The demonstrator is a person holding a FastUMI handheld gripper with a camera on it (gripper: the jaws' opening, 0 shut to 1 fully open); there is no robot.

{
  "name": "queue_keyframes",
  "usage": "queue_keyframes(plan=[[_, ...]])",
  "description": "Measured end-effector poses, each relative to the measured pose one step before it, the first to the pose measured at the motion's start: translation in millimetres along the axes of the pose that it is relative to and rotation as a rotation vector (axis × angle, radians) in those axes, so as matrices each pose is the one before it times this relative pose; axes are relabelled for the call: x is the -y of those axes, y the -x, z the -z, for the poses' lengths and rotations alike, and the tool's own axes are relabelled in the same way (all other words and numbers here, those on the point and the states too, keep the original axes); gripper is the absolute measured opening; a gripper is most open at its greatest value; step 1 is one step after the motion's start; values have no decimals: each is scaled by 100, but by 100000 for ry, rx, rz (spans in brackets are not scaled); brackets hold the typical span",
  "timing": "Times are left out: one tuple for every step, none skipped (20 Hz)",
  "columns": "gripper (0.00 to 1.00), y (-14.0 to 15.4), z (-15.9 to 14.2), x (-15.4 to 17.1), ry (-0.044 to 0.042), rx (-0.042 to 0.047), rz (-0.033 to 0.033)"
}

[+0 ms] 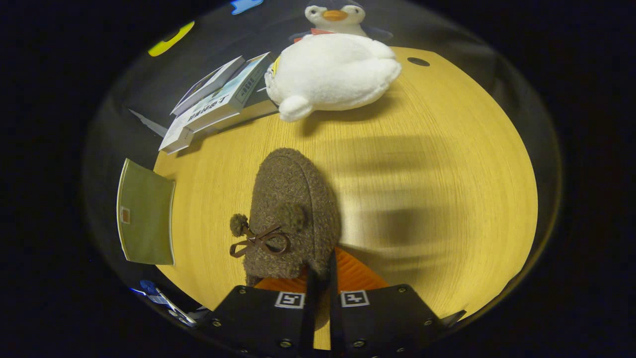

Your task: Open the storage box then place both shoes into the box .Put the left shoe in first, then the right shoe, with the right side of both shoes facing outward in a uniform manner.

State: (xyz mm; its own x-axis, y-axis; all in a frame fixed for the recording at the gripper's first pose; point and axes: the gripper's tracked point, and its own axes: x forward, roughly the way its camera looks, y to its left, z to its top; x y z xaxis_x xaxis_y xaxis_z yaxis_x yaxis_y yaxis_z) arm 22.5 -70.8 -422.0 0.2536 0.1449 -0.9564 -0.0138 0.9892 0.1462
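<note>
Over a round wooden table (422,164) the tongs (320,278) are pinched narrow on the rim of a fuzzy brown shoe (290,214) with orange lining, toe pointing ahead, and beyond it lie a white plush penguin (333,74) and stacked books (218,99)

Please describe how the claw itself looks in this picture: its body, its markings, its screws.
The claw has two wide dark housing blocks with small metal screws along their edges. Each block carries a square black-and-white marker tag on its top. Two thin fingers rise close together from the middle.
</note>
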Motion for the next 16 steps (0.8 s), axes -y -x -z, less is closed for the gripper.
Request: queue_keyframes(plan=[[4, 248, 573, -142, 1210, -1705, -91], [4, 441, 356, -320, 635, -861, -1741], [4, 373, 20, -731, -454, 832, -1567], [4, 409, 19, -473, 134, 571, -576], [4, 609, -86, -391, -172, 946, -198], [4, 628, -76, -624, 365, 543, -710], [4, 636, -104, -784, 257, 456, -929], [4, 676, -190, -768, 584, 416, -1143], [4, 679, -260, -970, 490, 797, -1084], [4, 701, -336, -829, 887, 586, -930], [5, 611, -361, -1014, 1131, 872, -874], [5, 595, -539, -874, 1121, 1317, -689], [4, 478, -336, -733, 648, 376, 176], [4, 465, -402, -665, 286, 336, 329], [4, 518, -392, -789, 215, 466, -134], [4, 578, -482, -897, 595, 681, -921]])
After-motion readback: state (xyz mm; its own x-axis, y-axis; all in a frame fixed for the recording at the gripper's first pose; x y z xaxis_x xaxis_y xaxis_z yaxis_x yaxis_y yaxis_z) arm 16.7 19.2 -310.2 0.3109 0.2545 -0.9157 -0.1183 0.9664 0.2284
